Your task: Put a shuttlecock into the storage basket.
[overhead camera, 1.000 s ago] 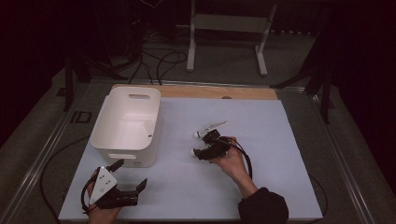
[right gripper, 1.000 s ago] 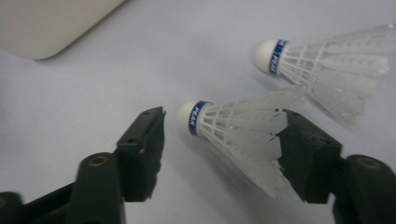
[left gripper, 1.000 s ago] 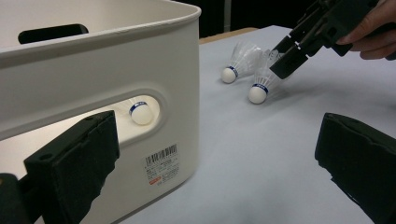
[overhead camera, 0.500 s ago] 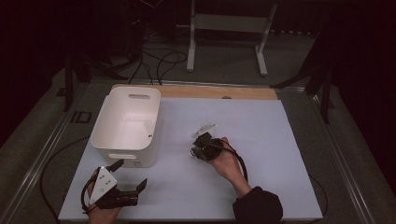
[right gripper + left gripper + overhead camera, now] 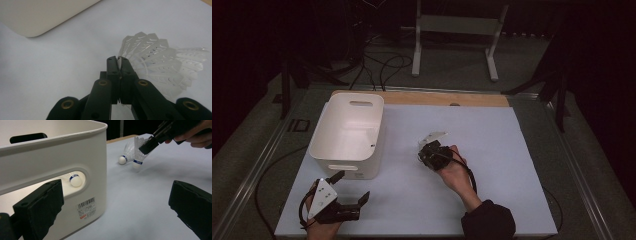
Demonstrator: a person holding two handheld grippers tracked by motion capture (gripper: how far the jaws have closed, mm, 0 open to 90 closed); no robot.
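Bin (image 5: 346, 134): stood at 9 o'clock of the table (image 5: 512, 150); one shuttlecock (image 5: 75, 180) lay inside, apparently sorted.
Right gripper (image 5: 119, 65): centre table, jaws pinched on a feather edge of a shuttle (image 5: 138, 157), likely for carrying binward.
Spare shuttle (image 5: 125, 157): lay just beside, awaiting collection.
Left gripper (image 5: 352, 189): at 7 o'clock, jaws wide apart, empty, idle.

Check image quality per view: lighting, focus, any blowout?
High view: dim, surroundings near black, only the white mat and bin read clearly, right gripper is a dark blob. Left gripper view: brighter, its own fingers soft, shuttlecocks reasonably sharp. Right gripper view: evenly lit, feathers slightly washed out against the mat, bin corner blurred.
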